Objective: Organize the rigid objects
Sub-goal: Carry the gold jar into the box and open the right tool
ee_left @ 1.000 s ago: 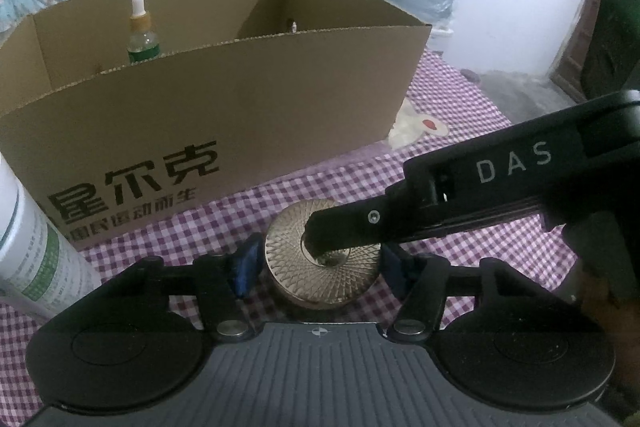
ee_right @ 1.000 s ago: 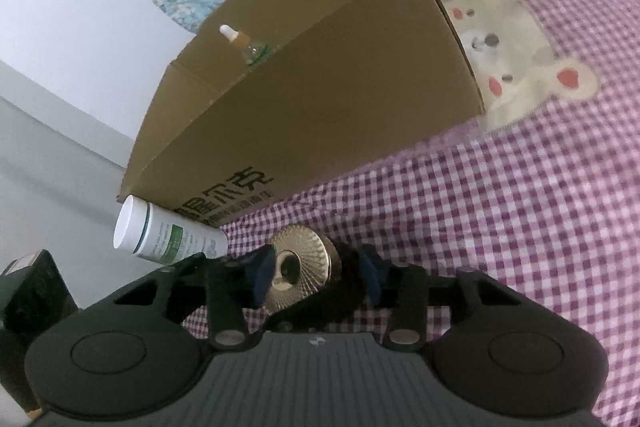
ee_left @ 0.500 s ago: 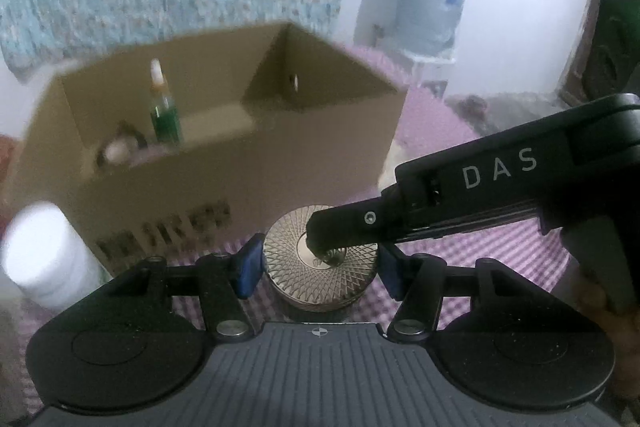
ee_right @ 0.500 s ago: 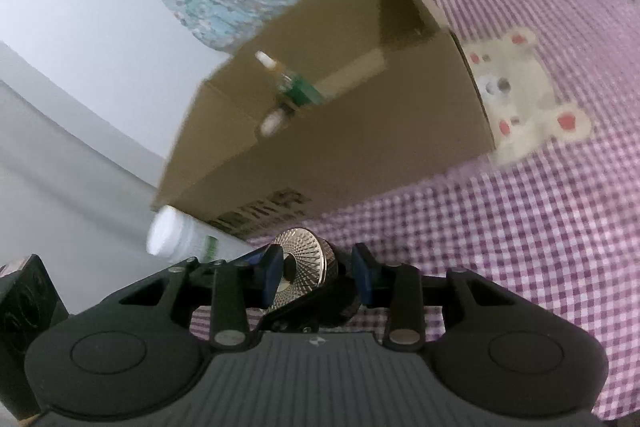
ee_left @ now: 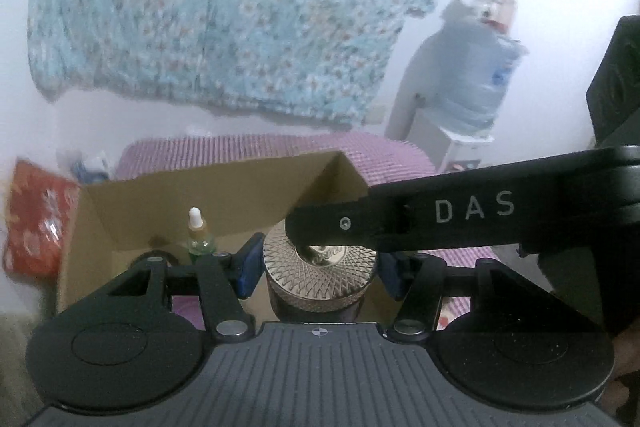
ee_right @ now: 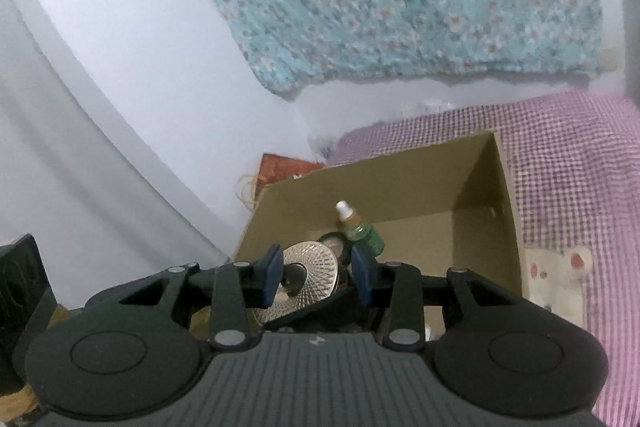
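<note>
"DAS" lettering (ee_left: 474, 209) — white, above gold-lidded jar (ee_left: 320, 267).

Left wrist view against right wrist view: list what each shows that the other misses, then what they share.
Only the left wrist view shows the water jug standing by the wall and the other tool's black arm marked DAS reaching over the jar.

Only the right wrist view shows the bear picture on the checked cloth right of the box.

Both show the cardboard box, the dropper bottle standing inside it, the gold-lidded jar, the red bag behind the box and the flowered cloth on the wall.
</note>
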